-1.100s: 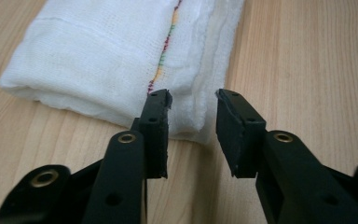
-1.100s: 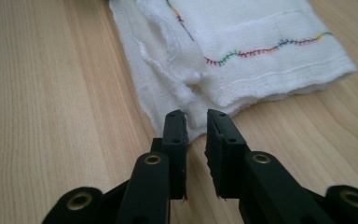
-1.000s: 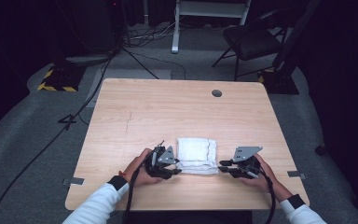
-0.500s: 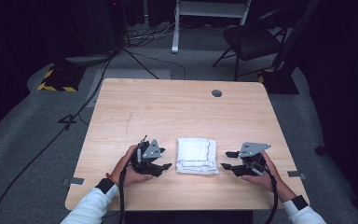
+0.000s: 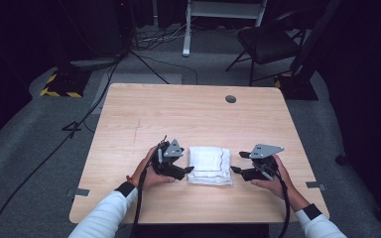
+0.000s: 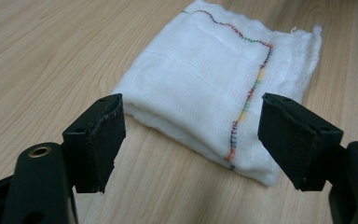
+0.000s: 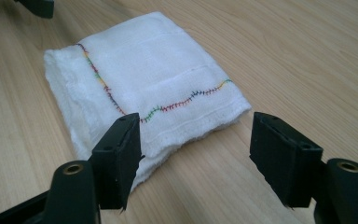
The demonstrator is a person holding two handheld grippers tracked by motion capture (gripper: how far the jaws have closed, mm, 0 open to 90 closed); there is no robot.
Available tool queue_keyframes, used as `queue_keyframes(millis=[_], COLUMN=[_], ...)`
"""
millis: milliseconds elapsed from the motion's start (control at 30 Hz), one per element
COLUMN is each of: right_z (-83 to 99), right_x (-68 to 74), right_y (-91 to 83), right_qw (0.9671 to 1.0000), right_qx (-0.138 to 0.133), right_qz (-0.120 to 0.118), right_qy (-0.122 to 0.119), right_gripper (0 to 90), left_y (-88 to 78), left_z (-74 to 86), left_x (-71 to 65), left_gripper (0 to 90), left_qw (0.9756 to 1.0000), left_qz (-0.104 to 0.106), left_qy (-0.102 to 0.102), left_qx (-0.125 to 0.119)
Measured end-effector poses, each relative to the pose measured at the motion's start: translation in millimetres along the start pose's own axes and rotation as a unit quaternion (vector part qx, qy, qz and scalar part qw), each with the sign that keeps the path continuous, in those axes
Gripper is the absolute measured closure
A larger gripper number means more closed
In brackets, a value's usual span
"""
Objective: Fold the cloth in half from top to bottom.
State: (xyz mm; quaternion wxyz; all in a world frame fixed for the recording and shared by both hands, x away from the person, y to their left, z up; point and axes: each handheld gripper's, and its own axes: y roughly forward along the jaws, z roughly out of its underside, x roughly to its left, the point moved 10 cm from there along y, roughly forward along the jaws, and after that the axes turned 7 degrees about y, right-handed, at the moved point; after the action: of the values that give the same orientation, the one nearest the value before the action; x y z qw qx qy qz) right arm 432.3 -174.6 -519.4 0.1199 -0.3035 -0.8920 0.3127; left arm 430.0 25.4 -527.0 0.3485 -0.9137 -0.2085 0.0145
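A folded white cloth [image 5: 209, 165] with a multicoloured stitched line lies flat on the wooden table [image 5: 188, 114], near the front edge. My left gripper [image 5: 187, 171] rests just left of it and points at its left edge. In the left gripper view the cloth [image 6: 205, 84] lies just ahead of the left gripper [image 6: 193, 109], whose jaws have just been opening and hold nothing. My right gripper [image 5: 237, 164] sits a little right of the cloth. The right gripper [image 7: 196, 128] has also just been opening, with the cloth [image 7: 144, 84] corner in front of its pads, untouched.
A round cable hole [image 5: 230, 99] sits at the table's far right. Grey tape tabs [image 5: 81, 192] mark the front corners. Beyond the table stand a dark chair [image 5: 268, 42], a white frame leg [image 5: 186, 29] and floor cables [image 5: 94, 104].
Both grippers were at the cloth's side edges a second ago and have let go with wider jaws. The left one drew back left, then returned toward the cloth. The right one stays slightly off it.
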Motion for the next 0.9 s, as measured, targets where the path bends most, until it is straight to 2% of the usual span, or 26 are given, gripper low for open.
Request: queue_keyframes(millis=[133, 267, 433, 500, 667, 800, 900], right_z=[-5.8, -6.5, 2.6, 6.3, 16.2, 19.7, 20.6], right_x=[6.0, 13.6, 18.7, 20.3, 26.6, 26.4, 22.4], right_y=[10.9, 23.6, 33.6, 35.1, 39.5, 38.6, 41.2], right_qw=[0.9999, 0.9994, 0.9981, 0.9979, 0.9964, 0.9964, 0.9963], right_qx=[0.006, 0.022, 0.049, 0.055, 0.07, 0.073, 0.081], right_qz=[-0.001, -0.006, -0.011, -0.017, -0.029, -0.036, -0.028], right_qy=[-0.012, -0.024, -0.034, -0.031, -0.037, -0.025, -0.01], right_gripper=[34.0, 33.8, 33.3, 33.5, 33.9, 33.7, 30.3], left_y=[12.0, 20.5, 25.6, 27.5, 31.0, 32.6, 37.2], left_z=[-3.8, 2.0, 9.4, 11.8, 17.7, 19.5, 20.9], left_x=[-3.8, -9.9, -13.0, -16.4, -20.8, -20.1, -17.9], left_gripper=[23.5, 23.5, 22.9, 22.6, 22.3, 21.7, 18.8], left_qw=[0.9998, 0.9991, 0.9984, 0.9978, 0.9973, 0.9973, 0.9976], left_qz=[0.01, 0.019, 0.03, 0.042, 0.039, 0.04, 0.045], left_qy=[0.01, 0.019, 0.016, 0.012, 0.016, 0.011, -0.005], left_qx=[0.011, 0.032, 0.045, 0.05, 0.06, 0.06, 0.053])
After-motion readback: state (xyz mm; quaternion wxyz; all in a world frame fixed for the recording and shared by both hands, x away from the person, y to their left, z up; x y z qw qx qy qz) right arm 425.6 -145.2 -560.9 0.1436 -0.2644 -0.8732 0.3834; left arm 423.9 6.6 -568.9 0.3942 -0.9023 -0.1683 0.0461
